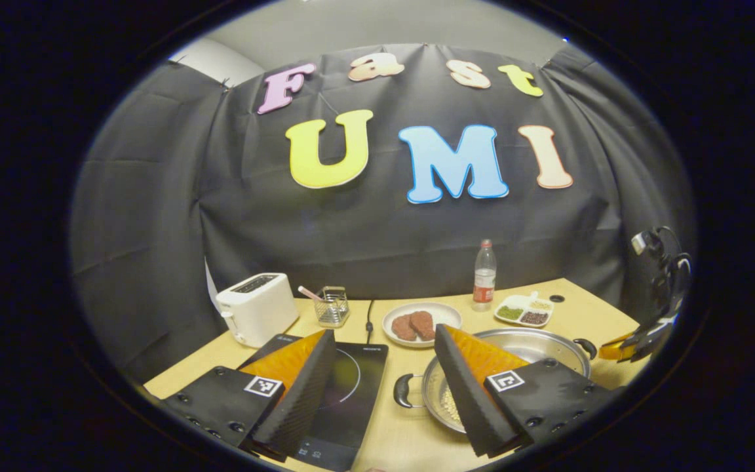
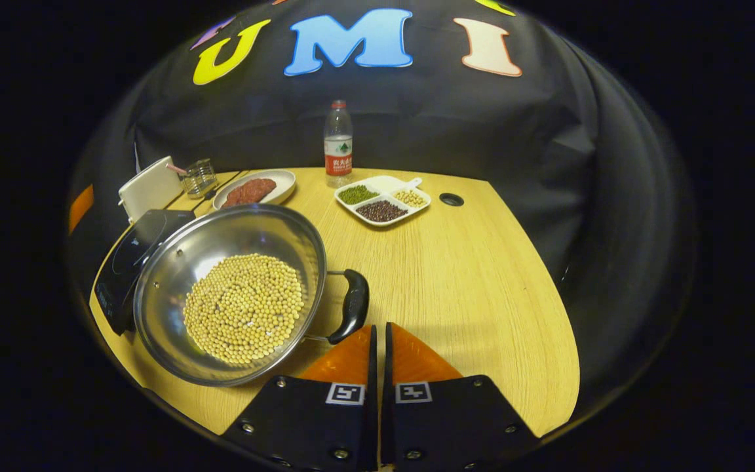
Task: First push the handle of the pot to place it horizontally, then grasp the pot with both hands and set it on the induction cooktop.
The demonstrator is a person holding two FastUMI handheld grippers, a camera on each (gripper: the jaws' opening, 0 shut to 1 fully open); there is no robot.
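One steel pot (image 2: 230, 292) holding soybeans (image 2: 244, 308) sits on the wooden table (image 2: 456, 275), touching the right edge of one black induction cooktop (image 2: 130, 259). Two black handles: right handle (image 2: 353, 305), left handle (image 1: 406, 391). Right gripper (image 2: 378, 337): fingers pressed together, empty, tips just beside the right handle. Left gripper (image 1: 384, 373): fingers wide apart, empty, above the cooktop and pot rim. Far side: one plate with two meat patties (image 1: 415, 325), one divided dish (image 2: 383, 198) of three bean kinds, one bottle (image 2: 338, 144), one toaster (image 1: 256, 307).

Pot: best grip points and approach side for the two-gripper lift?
Take the pot by its two black side handles, one gripper from each side, fingers across each grip bar. The steel wall is wide and smooth, and it holds loose beans, so lift it level. The right gripper is shut beside the near handle.
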